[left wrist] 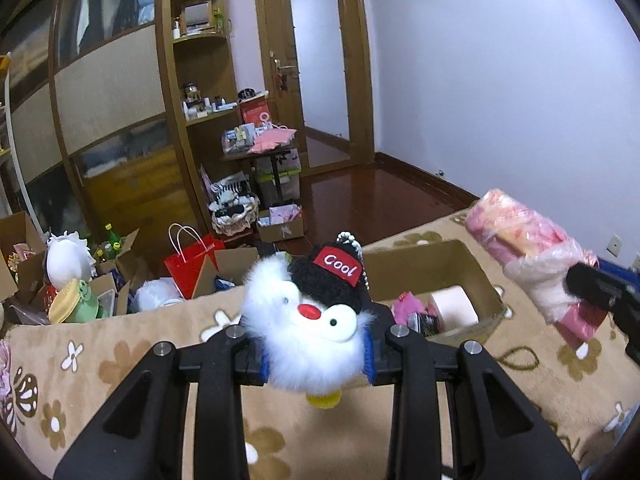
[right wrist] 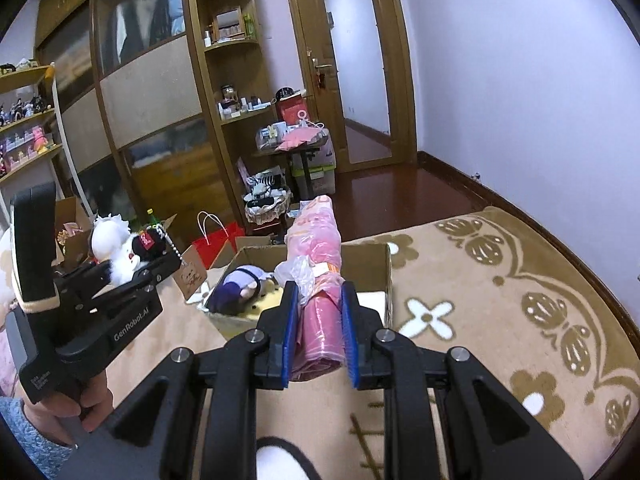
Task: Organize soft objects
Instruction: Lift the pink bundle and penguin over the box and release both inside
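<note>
Left gripper (left wrist: 316, 354) jaws clamped on fluffy penguin plush (left wrist: 308, 332); right gripper (right wrist: 320, 334) jaws clamped on bagged pink roll (right wrist: 320, 280); both held above cardboard box (right wrist: 384, 268), presumably for deposit.

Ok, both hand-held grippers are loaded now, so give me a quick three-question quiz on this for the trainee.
1. True or false: the left hand-held gripper is shut on the white plush toy.
2. What does the right hand-held gripper hold? A) a red bag B) a pink wrapped roll C) a bottle
3. Fill in: the purple plush lies inside the cardboard ____.

Key: 1 true; 2 B, the pink wrapped roll; 3 box.
</note>
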